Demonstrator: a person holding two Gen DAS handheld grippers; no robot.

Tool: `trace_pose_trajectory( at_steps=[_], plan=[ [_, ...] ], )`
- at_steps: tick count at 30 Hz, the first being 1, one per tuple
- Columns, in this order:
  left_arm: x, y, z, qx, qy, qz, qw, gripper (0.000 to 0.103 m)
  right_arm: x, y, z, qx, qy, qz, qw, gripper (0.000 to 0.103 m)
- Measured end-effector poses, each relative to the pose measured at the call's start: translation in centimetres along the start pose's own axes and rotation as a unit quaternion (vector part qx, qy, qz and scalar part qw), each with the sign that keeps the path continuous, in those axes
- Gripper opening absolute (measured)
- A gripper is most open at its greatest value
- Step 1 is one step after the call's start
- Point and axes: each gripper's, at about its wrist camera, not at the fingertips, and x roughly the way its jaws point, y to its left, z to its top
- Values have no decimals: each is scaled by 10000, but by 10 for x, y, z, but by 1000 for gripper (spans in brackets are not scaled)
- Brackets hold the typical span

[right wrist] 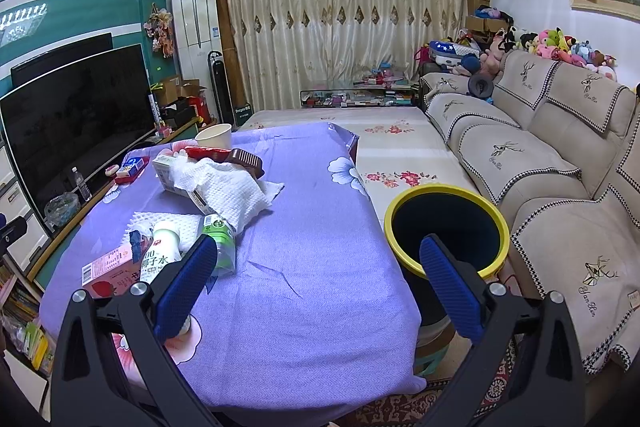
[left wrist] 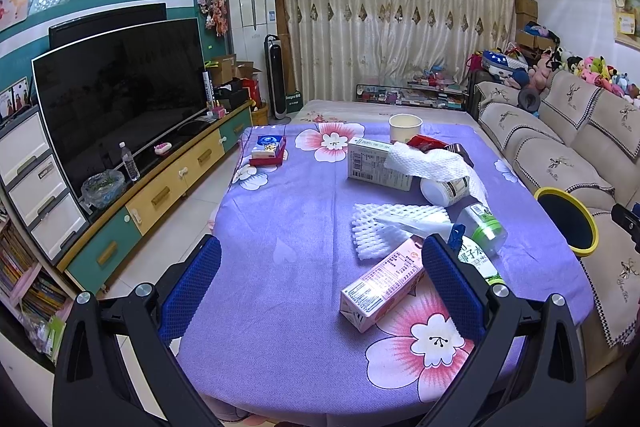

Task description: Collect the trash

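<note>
Camera positions: two wrist fisheyes, both facing the curtained far wall across my table.

My left view sits low at the near edge of the table (left wrist: 280,211), looking along its length between my left gripper's (left wrist: 320,283) fingers, TV (left wrist: 120,95) to the left, bin (left wrist: 568,227) at far right. My right view sits further right, over the table's right corner, close above the bin (right wrist: 446,223), sofa (right wrist: 540,155) alongside. Both share the table, pink carton (left wrist: 380,287) (right wrist: 108,267), paper cup (left wrist: 405,127) (right wrist: 214,137), curtains (left wrist: 392,15) (right wrist: 340,15), TV (right wrist: 76,115) and sofa (left wrist: 560,147).
</note>
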Motion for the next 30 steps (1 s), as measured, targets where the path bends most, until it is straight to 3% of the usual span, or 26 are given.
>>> trace_pose_trajectory(
  at_steps=[13,23,30],
  plan=[
    [8,5,1,-115,56,-27,9999,99,19,12,-12,-57,325,281,9991,97],
    [19,8,1,-135,158,-61,9998,99,44,79,-31,-539,837,1510,9835,97],
    [33,14,-1,-213,263,-129,9993,99,72,118,-57,-890,1192,1796,9724,94]
  ],
)
